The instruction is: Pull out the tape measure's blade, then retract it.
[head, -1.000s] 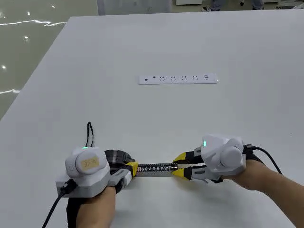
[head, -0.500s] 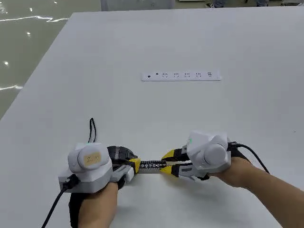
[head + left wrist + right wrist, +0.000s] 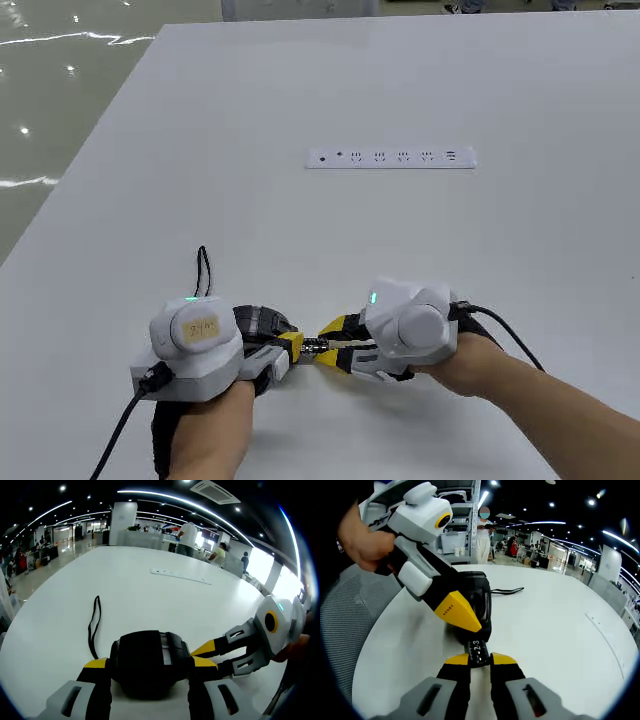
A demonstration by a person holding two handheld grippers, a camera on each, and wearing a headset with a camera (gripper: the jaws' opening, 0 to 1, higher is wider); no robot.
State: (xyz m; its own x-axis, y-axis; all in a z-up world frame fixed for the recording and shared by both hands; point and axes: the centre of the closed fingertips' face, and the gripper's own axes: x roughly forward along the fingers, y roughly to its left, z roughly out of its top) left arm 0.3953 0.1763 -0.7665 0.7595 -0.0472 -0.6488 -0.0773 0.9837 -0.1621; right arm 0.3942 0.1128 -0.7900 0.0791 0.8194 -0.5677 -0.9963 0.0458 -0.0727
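Black, round-cased tape measure (image 3: 145, 652) lies on the white tabletop (image 3: 300, 90), well apart from the long white power strip (image 3: 391, 157), on the person's side. Its case is clamped by the left gripper (image 3: 150, 664); the right gripper (image 3: 480, 659) pinches the short numbered blade (image 3: 479, 650) just beside the case.

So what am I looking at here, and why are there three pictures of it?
No robot here: a person holds a pair of hand tongs in each hand. One picture comes from a headset camera looking down; the two round ones come from cameras riding on the tongs. The left tongs clamp the black tape measure; the right tongs pinch its blade, little of it drawn out. On the white table lie a power strip and the measure's strap.
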